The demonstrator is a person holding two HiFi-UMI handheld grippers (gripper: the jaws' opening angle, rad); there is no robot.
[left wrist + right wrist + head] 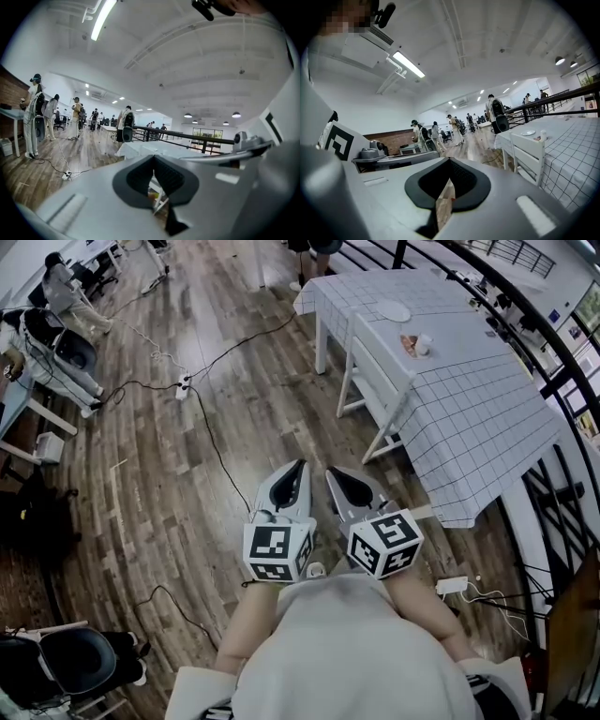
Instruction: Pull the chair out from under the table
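Note:
A white wooden chair [375, 381] stands tucked against the long side of a table [469, 418] covered with a white checked cloth, at the upper right of the head view. Both grippers are held side by side in front of my body, well short of the chair and pointing toward it. My left gripper [302, 465] is shut and empty. So is my right gripper [329, 472]. In the right gripper view the chair [528, 157] stands to the right beyond my shut right gripper [449, 163]. In the left gripper view my left gripper [153, 158] hides most of the chair [159, 200].
A power strip [183, 385] and black cables lie on the wooden floor to the left of the chair. A plate [392, 310] and small items [415, 345] sit on the table. A black railing [553, 343] runs behind it. People and office chairs [80, 657] are at the left.

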